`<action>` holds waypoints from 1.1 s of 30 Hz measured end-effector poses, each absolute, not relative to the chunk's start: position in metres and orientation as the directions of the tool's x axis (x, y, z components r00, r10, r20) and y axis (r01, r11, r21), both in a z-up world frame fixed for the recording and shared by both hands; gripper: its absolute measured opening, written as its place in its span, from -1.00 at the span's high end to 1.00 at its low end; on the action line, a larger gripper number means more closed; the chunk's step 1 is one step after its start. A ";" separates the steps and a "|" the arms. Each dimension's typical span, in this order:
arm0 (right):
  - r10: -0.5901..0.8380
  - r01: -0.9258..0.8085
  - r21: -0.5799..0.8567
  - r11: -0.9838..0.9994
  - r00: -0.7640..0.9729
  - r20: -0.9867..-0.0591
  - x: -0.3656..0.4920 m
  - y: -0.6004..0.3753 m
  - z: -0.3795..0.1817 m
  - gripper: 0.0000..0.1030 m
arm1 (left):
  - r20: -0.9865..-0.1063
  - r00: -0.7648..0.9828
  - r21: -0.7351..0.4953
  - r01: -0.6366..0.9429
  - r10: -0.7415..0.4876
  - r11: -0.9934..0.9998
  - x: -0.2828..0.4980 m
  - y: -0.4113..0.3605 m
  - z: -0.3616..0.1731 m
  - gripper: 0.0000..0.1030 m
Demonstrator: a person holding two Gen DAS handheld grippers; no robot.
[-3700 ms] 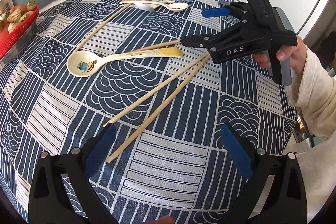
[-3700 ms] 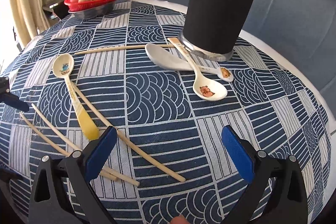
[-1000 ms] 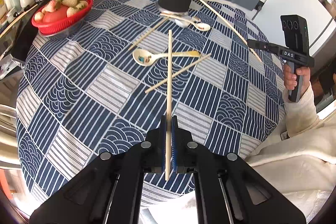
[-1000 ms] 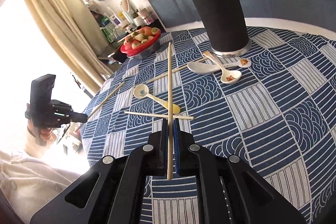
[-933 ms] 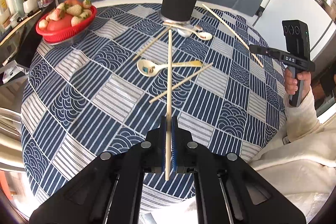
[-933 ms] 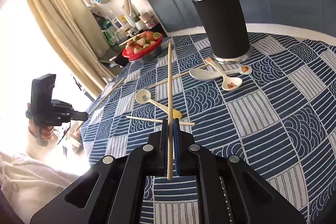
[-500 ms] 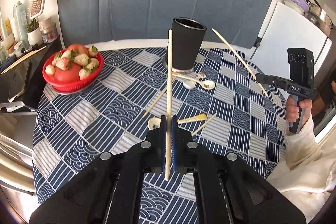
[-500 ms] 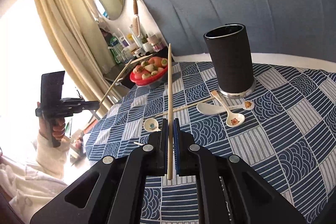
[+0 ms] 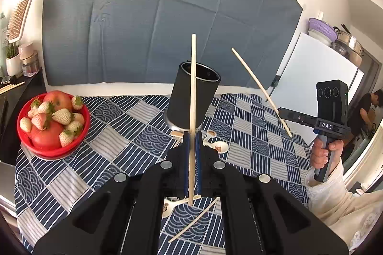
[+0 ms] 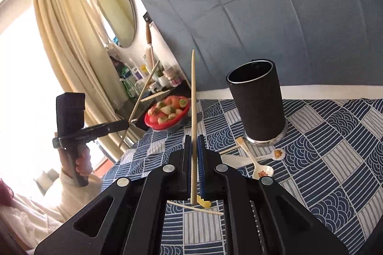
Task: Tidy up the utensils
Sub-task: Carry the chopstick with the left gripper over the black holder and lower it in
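Left wrist view: the left gripper [image 9: 191, 142] has its blue-padded fingers clenched on a slim, pale wooden chopstick [image 9: 192, 97] that stands upright, its tip crossing the open mouth of the tall black cylindrical holder [image 9: 191, 99]. That holder sits near the far edge of the round counter [image 9: 115, 135], which is draped in blue-and-white patterned cloth, with bare cloth between it and the red bowl of strawberries [image 9: 51, 125] at the left rim. Glossy ceramic spoons [image 9: 219, 147] lie at the holder's foot; a loose chopstick [image 9: 194, 221] lies on the near cloth. Off the right edge, the right gripper [image 9: 282, 111] holds a second chopstick [image 9: 261, 92] tilted in open air. Right wrist view: its fingers [image 10: 200, 159] pinch that stick upright, the matte holder [image 10: 258, 104] well apart to the right, spoons [image 10: 261, 171] at its metal-ringed base, and the left gripper [image 10: 124, 123] out beyond the counter's left edge.
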State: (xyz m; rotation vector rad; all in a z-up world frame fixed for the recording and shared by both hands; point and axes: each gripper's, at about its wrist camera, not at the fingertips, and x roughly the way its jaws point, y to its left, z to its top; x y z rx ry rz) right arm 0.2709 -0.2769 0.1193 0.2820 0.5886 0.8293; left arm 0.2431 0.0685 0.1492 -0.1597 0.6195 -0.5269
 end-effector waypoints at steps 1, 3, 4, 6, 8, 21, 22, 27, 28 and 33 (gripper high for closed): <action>0.759 -0.604 0.460 0.651 0.536 -0.369 0.274 -0.279 0.123 0.91 | -0.495 0.691 -0.307 0.429 -0.528 0.849 0.248 0.068 0.151 0.91; 0.756 -0.597 0.467 0.652 0.552 -0.351 0.284 -0.281 0.128 0.91 | -0.458 0.694 -0.328 0.449 -0.556 0.831 0.259 0.065 0.154 0.91; 0.752 -0.593 0.467 0.656 0.563 -0.342 0.289 -0.282 0.131 0.91 | -0.443 0.699 -0.330 0.455 -0.561 0.827 0.264 0.063 0.155 0.91; 0.748 -0.590 0.467 0.659 0.580 -0.323 0.299 -0.284 0.137 0.91 | -0.420 0.710 -0.323 0.465 -0.565 0.825 0.275 0.058 0.158 0.91; 0.755 -0.594 0.477 0.648 0.583 -0.299 0.309 -0.284 0.142 0.91 | -0.398 0.723 -0.311 0.472 -0.565 0.825 0.288 0.052 0.161 0.91; 0.737 -0.625 0.423 0.656 0.650 -0.184 0.389 -0.273 0.157 0.91 | -0.198 0.738 -0.339 0.566 -0.645 0.752 0.371 0.028 0.172 0.91; 0.742 -0.628 0.428 0.650 0.648 -0.175 0.394 -0.272 0.157 0.91 | -0.188 0.735 -0.343 0.573 -0.652 0.745 0.376 0.026 0.172 0.91; 0.756 -0.649 0.430 0.628 0.639 -0.140 0.423 -0.263 0.152 0.91 | -0.188 0.735 -0.331 0.577 -0.651 0.747 0.402 0.015 0.169 0.91; 0.758 -0.648 0.436 0.624 0.638 -0.137 0.428 -0.261 0.150 0.91 | -0.189 0.732 -0.338 0.578 -0.655 0.743 0.408 0.013 0.168 0.91; 0.735 -0.637 0.407 0.655 0.662 -0.147 0.445 -0.250 0.142 0.91 | -0.184 0.737 -0.337 0.574 -0.650 0.746 0.424 0.005 0.162 0.91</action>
